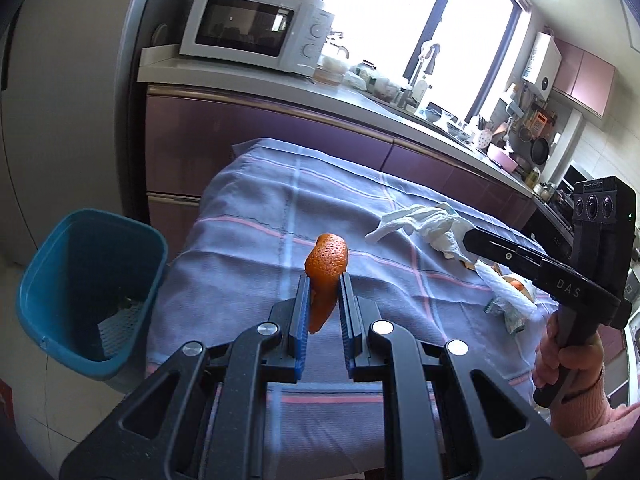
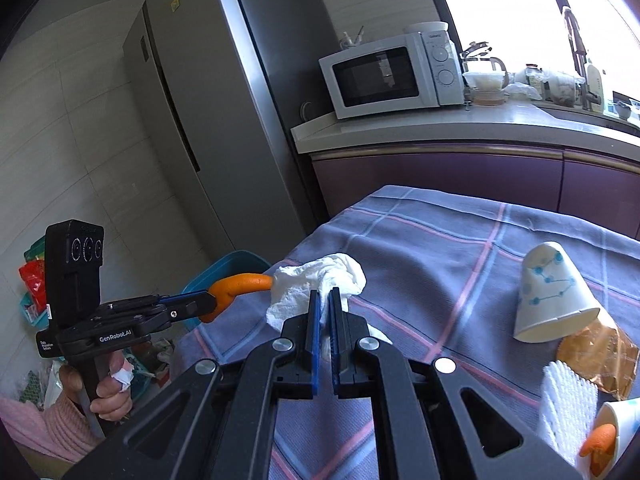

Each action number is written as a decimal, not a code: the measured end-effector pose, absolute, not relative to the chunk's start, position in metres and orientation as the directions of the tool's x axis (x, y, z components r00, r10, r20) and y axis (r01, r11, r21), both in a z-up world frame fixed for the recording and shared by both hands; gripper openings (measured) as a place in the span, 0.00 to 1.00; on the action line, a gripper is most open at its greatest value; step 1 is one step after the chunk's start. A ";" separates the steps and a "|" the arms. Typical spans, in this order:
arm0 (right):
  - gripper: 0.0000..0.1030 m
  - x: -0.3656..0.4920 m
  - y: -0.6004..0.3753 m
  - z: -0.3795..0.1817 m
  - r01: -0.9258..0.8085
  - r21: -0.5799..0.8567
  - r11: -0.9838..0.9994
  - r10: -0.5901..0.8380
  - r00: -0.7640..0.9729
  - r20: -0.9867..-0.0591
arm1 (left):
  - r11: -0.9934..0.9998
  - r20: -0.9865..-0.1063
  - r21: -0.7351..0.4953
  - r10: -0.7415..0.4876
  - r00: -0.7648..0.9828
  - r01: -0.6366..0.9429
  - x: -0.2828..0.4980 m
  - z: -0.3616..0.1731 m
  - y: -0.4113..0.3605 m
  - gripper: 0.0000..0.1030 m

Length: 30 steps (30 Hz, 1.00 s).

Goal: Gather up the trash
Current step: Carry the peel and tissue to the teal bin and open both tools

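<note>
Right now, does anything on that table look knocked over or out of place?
Yes. A paper cup lies tipped on the checked tablecloth, beside a crumpled brown wrapper. Another tipped cup has orange peel spilling from its mouth at the right edge of the right wrist view.

Both grippers are black with blue finger pads (image 1: 303, 312), silver screws (image 2: 445, 365), white lettering; pink knitted sleeves (image 1: 592, 412) cover the wrists.
</note>
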State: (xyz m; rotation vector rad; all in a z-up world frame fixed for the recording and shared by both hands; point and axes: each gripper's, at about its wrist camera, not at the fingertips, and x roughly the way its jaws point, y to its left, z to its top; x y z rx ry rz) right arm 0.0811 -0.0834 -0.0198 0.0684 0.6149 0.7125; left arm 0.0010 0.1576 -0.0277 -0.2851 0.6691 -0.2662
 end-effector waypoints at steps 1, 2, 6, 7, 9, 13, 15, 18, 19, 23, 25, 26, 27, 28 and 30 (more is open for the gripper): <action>0.03 0.082 -0.077 -0.019 -0.603 0.263 0.753 0.640 0.579 -0.506 | 0.930 -0.568 -0.343 -0.317 0.760 0.132 -0.001 -0.028 0.165 0.14; 0.03 0.082 -0.071 -0.019 -0.614 0.264 0.744 0.648 0.569 -0.506 | 0.933 -0.567 -0.343 -0.301 0.767 0.112 -0.004 -0.028 0.174 0.14; 0.03 0.086 -0.048 -0.017 -0.656 0.261 0.709 0.678 0.530 -0.509 | 0.940 -0.566 -0.340 -0.240 0.788 0.042 -0.012 -0.027 0.203 0.14; 0.03 0.087 -0.041 -0.017 -0.666 0.259 0.700 0.684 0.520 -0.511 | 0.940 -0.566 -0.340 -0.226 0.793 0.026 -0.014 -0.027 0.210 0.14; 0.03 0.089 -0.029 -0.017 -0.684 0.257 0.683 0.695 0.502 -0.515 | 0.941 -0.564 -0.338 -0.196 0.802 -0.008 -0.018 -0.026 0.224 0.14; 0.03 0.093 -0.005 -0.016 -0.717 0.254 0.649 0.716 0.463 -0.523 | 0.939 -0.567 -0.335 -0.139 0.812 -0.074 -0.026 -0.028 0.251 0.14; 0.03 0.095 0.008 -0.016 -0.733 0.250 0.633 0.723 0.444 -0.529 | 0.938 -0.574 -0.329 -0.107 0.812 -0.109 -0.028 -0.030 0.263 0.14; 0.03 0.098 0.027 -0.017 -0.753 0.243 0.612 0.730 0.420 -0.539 | 0.934 -0.585 -0.321 -0.067 0.808 -0.155 -0.030 -0.035 0.280 0.14; 0.03 0.099 0.033 -0.018 -0.759 0.241 0.605 0.733 0.411 -0.542 | 0.933 -0.589 -0.319 -0.058 0.806 -0.166 -0.030 -0.037 0.284 0.14; 0.03 0.107 0.061 -0.022 -0.775 0.245 0.583 0.739 0.379 -0.558 | 0.924 -0.606 -0.318 -0.026 0.795 -0.213 -0.028 -0.048 0.305 0.14; 0.03 0.113 0.076 -0.026 -0.780 0.265 0.567 0.745 0.349 -0.568 | 0.920 -0.620 -0.312 -0.008 0.785 -0.237 -0.025 -0.056 0.313 0.14; 0.03 0.116 0.084 -0.027 -0.781 0.270 0.562 0.745 0.337 -0.576 | 0.918 -0.625 -0.312 -0.003 0.781 -0.246 -0.023 -0.059 0.317 0.14; 0.03 0.120 0.093 -0.030 -0.783 0.275 0.558 0.744 0.325 -0.584 | 0.914 -0.632 -0.308 0.008 0.775 -0.262 -0.020 -0.062 0.321 0.14; 0.03 0.123 0.103 -0.033 -0.787 0.276 0.552 0.741 0.311 -0.595 | 0.911 -0.640 -0.305 0.019 0.768 -0.277 -0.018 -0.066 0.326 0.14; 0.03 0.129 0.120 -0.039 -0.787 0.280 0.549 0.733 0.293 -0.614 | 0.905 -0.653 -0.307 0.025 0.757 -0.294 -0.014 -0.072 0.332 0.14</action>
